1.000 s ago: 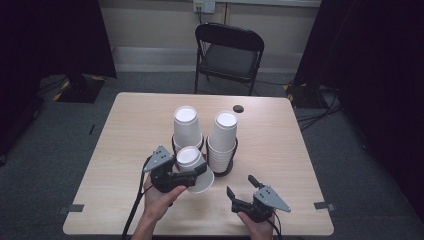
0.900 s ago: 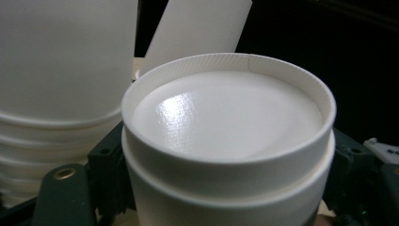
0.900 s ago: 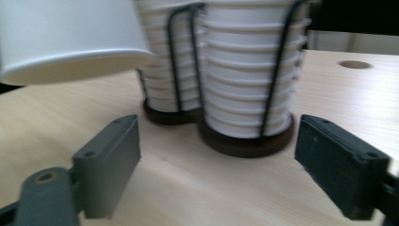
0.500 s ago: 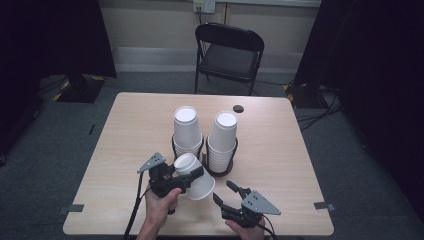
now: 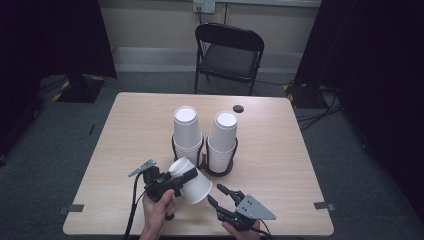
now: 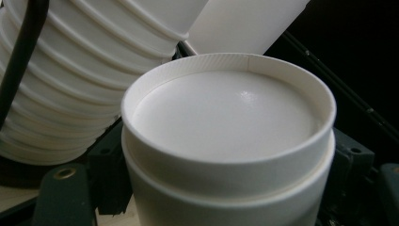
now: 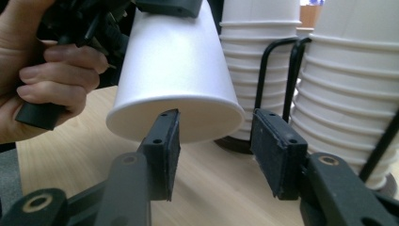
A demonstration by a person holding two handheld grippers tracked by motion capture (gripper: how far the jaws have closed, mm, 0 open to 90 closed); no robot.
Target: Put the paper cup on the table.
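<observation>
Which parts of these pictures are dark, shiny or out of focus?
High view: the room's edges fall into black, while the table is evenly lit. Left gripper view: a soft highlight on the held cup's base. Right gripper view: the near pads look slightly soft, the cup stacks bright.

A recording studio or lab: black curtains (image 5: pixel 47 35), a folding chair (image 5: pixel 227 55), grey carpet (image 5: pixel 45 145).

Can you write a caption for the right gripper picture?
Right gripper, jaws open, reaches toward the rim of a white paper cup held upside down, tilted, by the left gripper.
</observation>
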